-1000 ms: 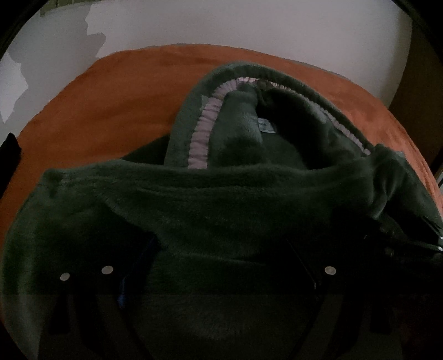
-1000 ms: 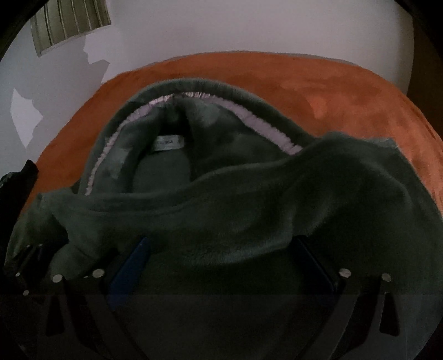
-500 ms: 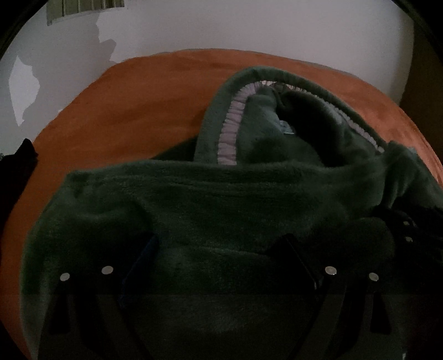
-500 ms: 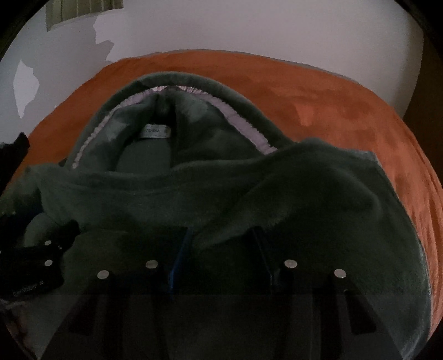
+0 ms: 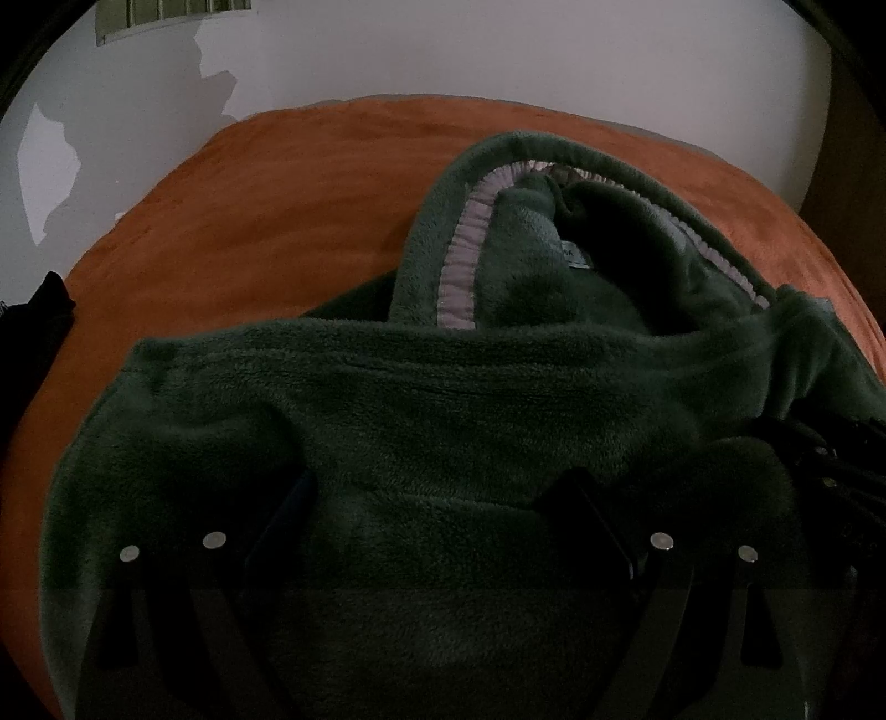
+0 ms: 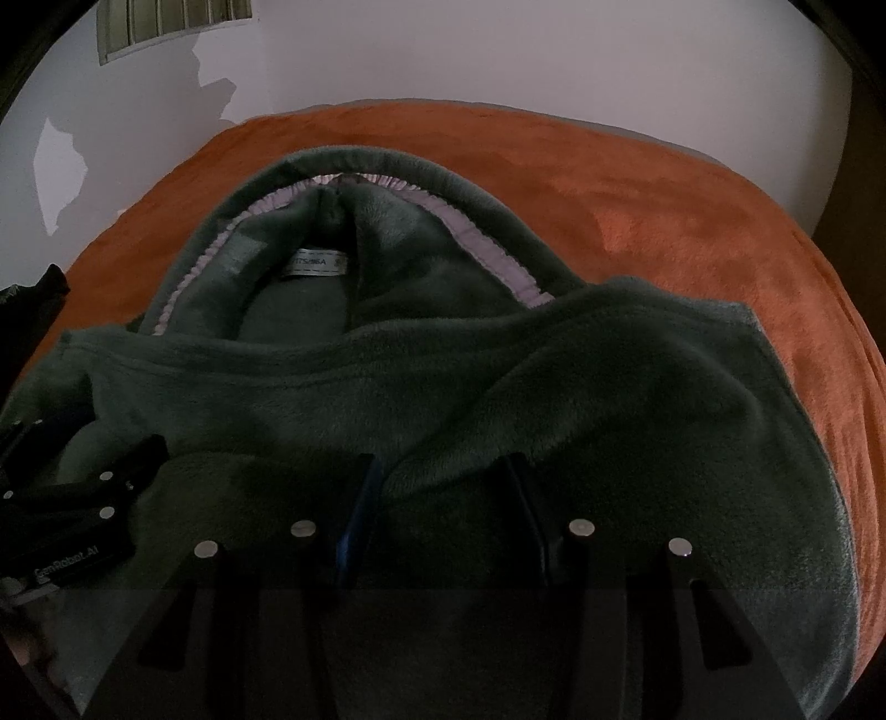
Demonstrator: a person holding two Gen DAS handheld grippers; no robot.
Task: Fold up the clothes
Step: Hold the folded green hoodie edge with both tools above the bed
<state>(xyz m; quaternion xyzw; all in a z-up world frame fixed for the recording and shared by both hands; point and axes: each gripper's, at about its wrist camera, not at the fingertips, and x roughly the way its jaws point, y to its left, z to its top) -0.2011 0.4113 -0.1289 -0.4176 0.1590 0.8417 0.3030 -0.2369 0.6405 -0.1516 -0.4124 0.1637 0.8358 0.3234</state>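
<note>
On the orange blanket: a dark green fleece hooded garment (image 6: 554, 387) lies bunched, its lower part folded up over the body toward the hood.
Surface: orange blanket (image 5: 277, 221) covers a bed or cushion that ends at a white wall (image 5: 498, 50) behind.
Hood: hood (image 6: 343, 232) lies open and facing up at the far end of the garment, edged with a pale lilac gathered trim (image 5: 462, 260).
Label: a small white neck label (image 6: 313, 265) sits inside the hood; its print is too small to read.
Left gripper: left gripper (image 5: 437, 487) has its 2 fingers spread wide, with a thick fold of fleece filling the space between them; whether the pads press the cloth cannot be told in this dim view.
Right gripper: right gripper (image 6: 443, 476) has its 2 fingers drawn in to about half width, pinching a ridge of the fleece between them; a blue pad shows on its left finger (image 6: 360, 509).
Relation of grippers: the 2 sit side by side on the near edge of the garment, the left one's black body showing at the left of the right wrist view.
Left edge: a black item (image 5: 39, 321), possibly cloth, lies at the blanket's left side.
Wall: a slatted vent (image 6: 171, 22) sits high on the left.
</note>
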